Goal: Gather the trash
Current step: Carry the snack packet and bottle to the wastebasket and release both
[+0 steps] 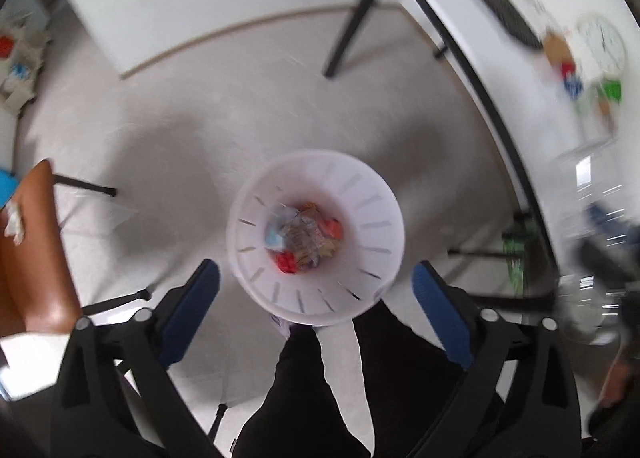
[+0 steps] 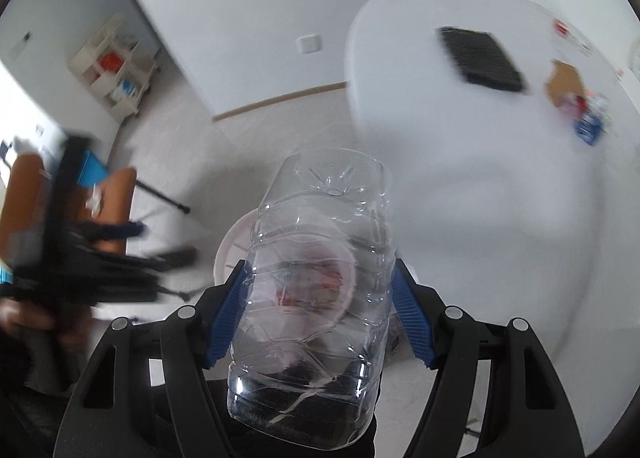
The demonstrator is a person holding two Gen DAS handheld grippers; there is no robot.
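A white slotted trash bin point(image 1: 360, 186) stands on the floor right below my left gripper point(image 1: 316, 278), which is open and empty above it. Colourful wrappers point(image 1: 306, 236) lie in the bin's bottom. My right gripper point(image 2: 322, 290) is shut on a clear empty plastic bottle point(image 2: 320, 286), base pointing away. The bin's rim point(image 2: 236, 236) shows behind the bottle. More trash sits on the white table: a brown paper piece point(image 2: 566, 82), blue and red wrappers point(image 2: 588, 126). The left gripper shows blurred at the left of the right wrist view point(image 2: 60, 242).
A white table point(image 1: 568, 106) stands at the right with a black keyboard point(image 1: 506, 12), a clock point(image 1: 602, 44) and a green item point(image 1: 612, 90). A brown chair point(image 1: 36, 258) with crumpled tissue point(image 1: 14, 222) is at the left. The person's dark legs point(image 1: 304, 386) stand beside the bin.
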